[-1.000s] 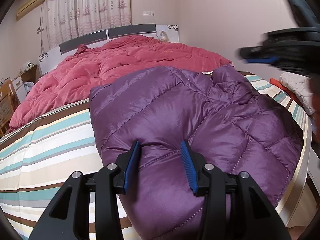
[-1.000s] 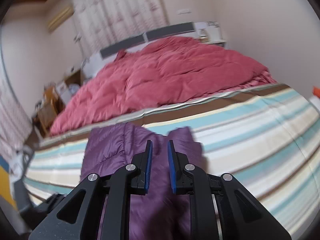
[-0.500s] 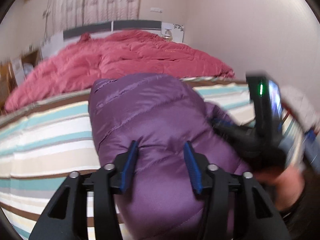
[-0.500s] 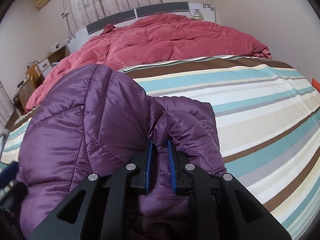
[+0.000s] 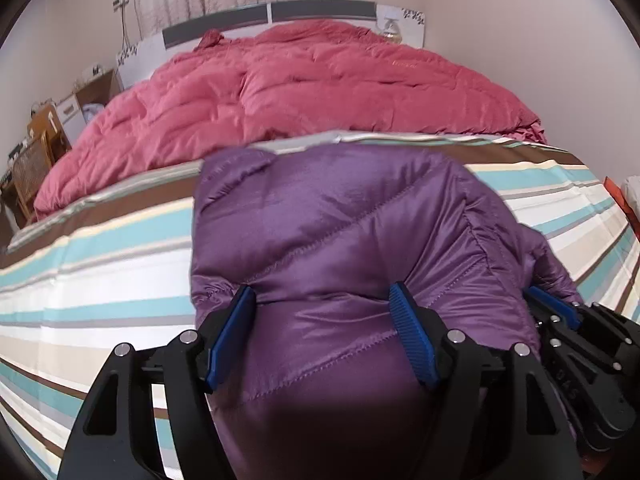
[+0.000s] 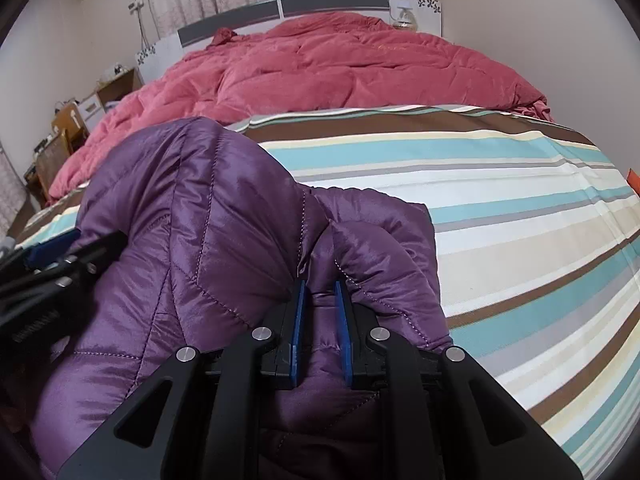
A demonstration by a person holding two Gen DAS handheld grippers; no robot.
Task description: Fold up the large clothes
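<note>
A purple quilted puffer jacket [image 5: 340, 240] lies bunched on the striped bed sheet [image 5: 100, 280]; it also shows in the right wrist view [image 6: 208, 240]. My left gripper [image 5: 322, 300] is open, its blue pads straddling a puffy fold at the jacket's near edge. My right gripper [image 6: 320, 292] is shut on a pinch of the jacket's fabric near its right side. The right gripper shows in the left wrist view [image 5: 560, 312] at the jacket's right edge. The left gripper shows in the right wrist view [image 6: 56, 256] at the far left.
A rumpled red quilt [image 5: 300, 88] covers the far half of the bed, below the headboard [image 5: 272, 16]. Boxes and wooden furniture [image 5: 44, 140] stand at the left. The striped sheet [image 6: 500, 220] stretches to the right of the jacket.
The jacket's right side has been folded over to the left, so the garment is narrower. My right gripper came down beside my left one, holding fabric. My left gripper stayed open at the near edge.
</note>
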